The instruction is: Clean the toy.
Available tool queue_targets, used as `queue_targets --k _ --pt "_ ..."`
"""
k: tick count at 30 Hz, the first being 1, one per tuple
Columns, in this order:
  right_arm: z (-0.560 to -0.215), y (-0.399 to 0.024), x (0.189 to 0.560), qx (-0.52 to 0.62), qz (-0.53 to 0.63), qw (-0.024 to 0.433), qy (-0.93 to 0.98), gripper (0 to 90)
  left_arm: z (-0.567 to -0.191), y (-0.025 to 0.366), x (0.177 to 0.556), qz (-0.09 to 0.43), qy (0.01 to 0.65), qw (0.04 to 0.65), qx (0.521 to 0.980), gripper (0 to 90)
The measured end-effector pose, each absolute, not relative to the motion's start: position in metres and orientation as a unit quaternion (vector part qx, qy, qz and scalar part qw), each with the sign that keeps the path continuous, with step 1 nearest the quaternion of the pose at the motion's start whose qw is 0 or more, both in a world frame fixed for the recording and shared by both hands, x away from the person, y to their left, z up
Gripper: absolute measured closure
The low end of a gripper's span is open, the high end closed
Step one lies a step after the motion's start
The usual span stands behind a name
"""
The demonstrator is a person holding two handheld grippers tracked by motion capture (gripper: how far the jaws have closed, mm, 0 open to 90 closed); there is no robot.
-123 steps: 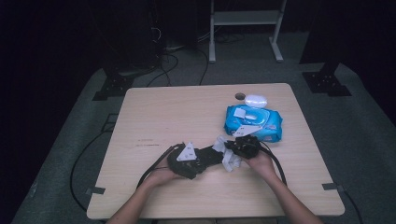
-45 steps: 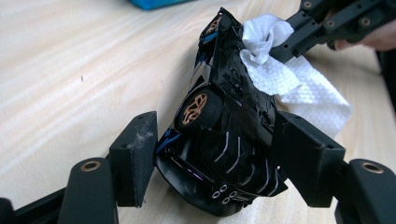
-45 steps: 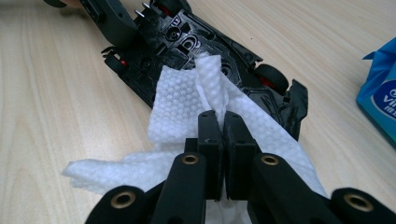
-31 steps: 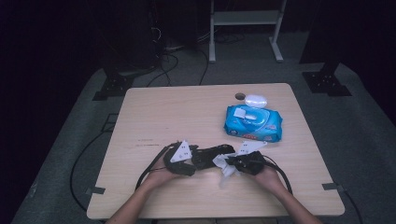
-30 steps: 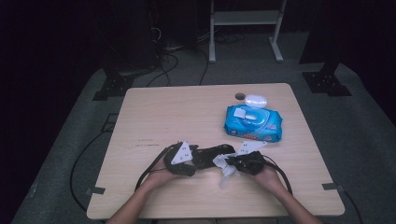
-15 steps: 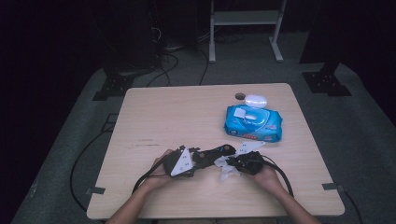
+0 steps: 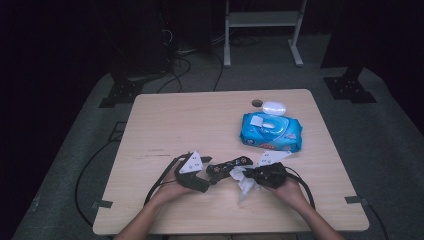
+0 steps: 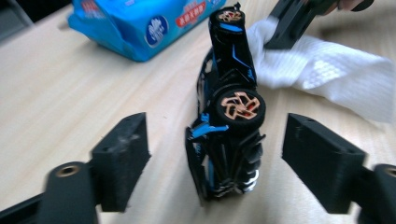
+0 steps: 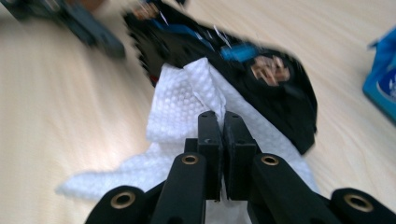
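Observation:
A black toy car (image 8: 231,112) with blue trim and orange wheels lies on its side on the table (image 7: 200,125). It sits between the jaws of my left gripper (image 8: 222,161), which have just been opening; the pads stand clear of the car on both sides. My right gripper (image 9: 222,126) is shut on a white wipe (image 9: 187,102) and holds it against the car (image 9: 261,79). In the high view the car (image 7: 231,164) lies between the left gripper (image 7: 212,175) and the right gripper (image 7: 251,175), near the table's front edge.
A blue pack of wipes (image 7: 271,131) lies behind the right hand, with a small white case (image 7: 274,107) and a round hole (image 7: 257,103) in the tabletop just beyond it. Cables trail from both grippers over the front edge. A white rack leg (image 7: 227,45) stands behind the table.
The left gripper's jaws have spread away from the toy car. Both hands stay in nearly the same place, and the right gripper still pinches the wipe.

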State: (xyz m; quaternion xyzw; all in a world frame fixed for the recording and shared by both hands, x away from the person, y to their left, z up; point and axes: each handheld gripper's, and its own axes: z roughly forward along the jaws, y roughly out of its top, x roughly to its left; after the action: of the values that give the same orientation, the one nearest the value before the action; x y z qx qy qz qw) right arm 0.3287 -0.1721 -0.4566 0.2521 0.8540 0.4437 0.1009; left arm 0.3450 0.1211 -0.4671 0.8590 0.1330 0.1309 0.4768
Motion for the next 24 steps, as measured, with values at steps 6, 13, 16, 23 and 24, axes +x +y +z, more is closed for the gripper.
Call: queue_targets --k 6,13,16,23,24 --pt "-0.431 -0.163 0.323 0.239 0.468 0.105 0.844 86.2 -0.472 0.116 0.346 0.109 0.136 0.468 0.866 12.4" --pt "-0.411 -0.133 0.333 0.222 0.482 0.107 0.841 86.2 -0.475 0.114 0.344 0.120 0.115 0.457 0.874 34.0" --pt "-0.412 -0.114 0.341 0.217 0.476 0.104 0.846 86.2 -0.476 0.115 0.345 0.126 0.110 0.456 0.874 44.9" --pt "-0.427 -0.090 0.351 0.210 0.457 0.098 0.859 85.0 -0.476 0.120 0.345 0.132 0.113 0.466 0.868 56.9" --pt "-0.427 -0.091 0.351 0.213 0.458 0.096 0.858 82.3 -0.476 0.120 0.345 0.131 0.114 0.466 0.868 56.9"
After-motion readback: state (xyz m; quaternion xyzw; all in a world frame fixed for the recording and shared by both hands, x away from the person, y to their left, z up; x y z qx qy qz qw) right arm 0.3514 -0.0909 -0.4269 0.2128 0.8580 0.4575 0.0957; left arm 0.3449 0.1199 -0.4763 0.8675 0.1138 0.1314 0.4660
